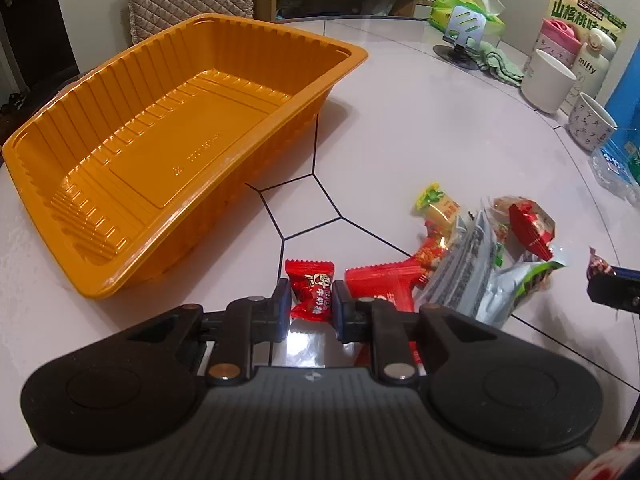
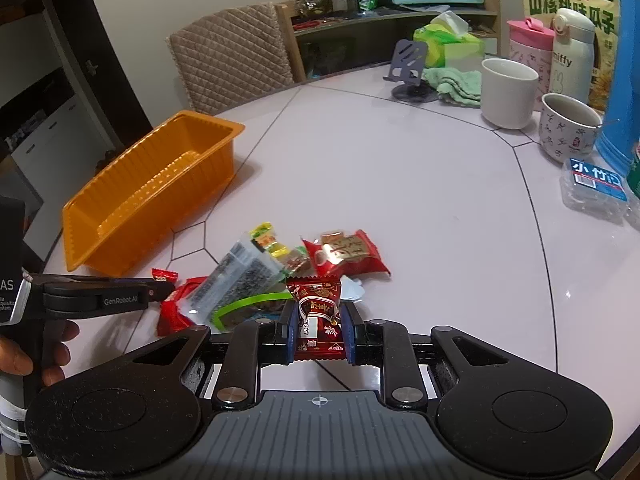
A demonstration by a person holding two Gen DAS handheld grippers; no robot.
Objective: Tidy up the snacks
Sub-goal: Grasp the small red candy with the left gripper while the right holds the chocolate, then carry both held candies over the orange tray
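An empty orange plastic tray [image 1: 120, 216] stands on the pale table, at the left in both views [image 2: 100, 248]. A heap of wrapped snacks [image 1: 480, 248] lies to its right [image 2: 280, 264]. My left gripper [image 1: 311, 300] is shut on a small red candy [image 1: 312, 286] at the heap's left edge, low over the table. From the right wrist view that same gripper [image 2: 160, 286] comes in from the left, the candy's red tip [image 2: 164, 275] showing. My right gripper [image 2: 319, 328] is shut on a dark red snack packet [image 2: 318, 308], held a little above the heap.
Along the table's far right stand a white mug [image 2: 508, 92], a patterned cup [image 2: 568, 128], a pink bottle [image 2: 528, 52], a white flask [image 2: 572, 48], a seed bag [image 2: 572, 12], a phone stand [image 2: 408, 68], a green cloth [image 2: 456, 84] and a clear plastic box [image 2: 596, 192]. A quilted chair [image 2: 232, 64] is behind.
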